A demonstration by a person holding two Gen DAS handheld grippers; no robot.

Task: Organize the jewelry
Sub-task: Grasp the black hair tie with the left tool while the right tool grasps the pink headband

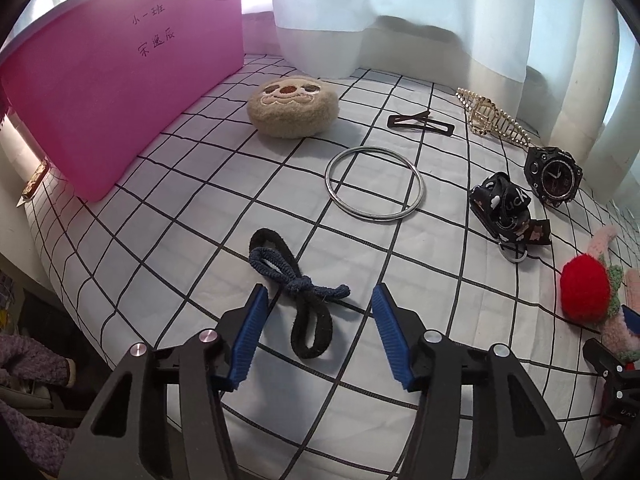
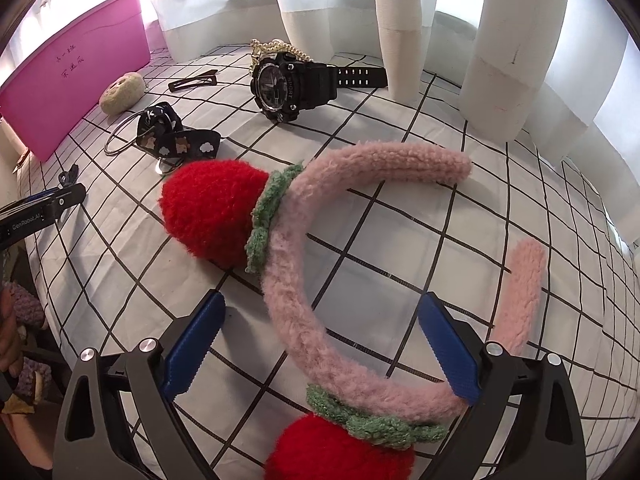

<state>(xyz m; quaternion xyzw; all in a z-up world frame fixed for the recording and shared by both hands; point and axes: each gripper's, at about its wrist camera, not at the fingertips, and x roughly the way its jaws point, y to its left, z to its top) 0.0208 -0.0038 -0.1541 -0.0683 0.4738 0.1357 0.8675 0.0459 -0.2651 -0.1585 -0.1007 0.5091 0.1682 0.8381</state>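
Observation:
My left gripper [image 1: 318,298] is open just above the checked cloth, and a black hair tie knotted with a dark blue one [image 1: 296,280] lies between its blue pads, untouched. My right gripper [image 2: 322,300] is also open, straddling a fluffy pink headband [image 2: 288,292] with red strawberry pompoms [image 2: 212,212]; the band runs between the jaws without being pinched. A silver bangle [image 1: 374,184], a brown hair clip [image 1: 420,122], a pearl claw clip [image 1: 492,120], a black watch [image 2: 280,84] and a black patterned strap [image 1: 504,208] lie further back.
A pink plastic box [image 1: 120,92] with handwriting stands at the far left. A beige plush pad [image 1: 294,104] sits beside it. White curtains [image 2: 400,20] hang along the back. The cloth-covered surface drops off at the left edge [image 1: 72,280], where a fuzzy purple sleeve shows.

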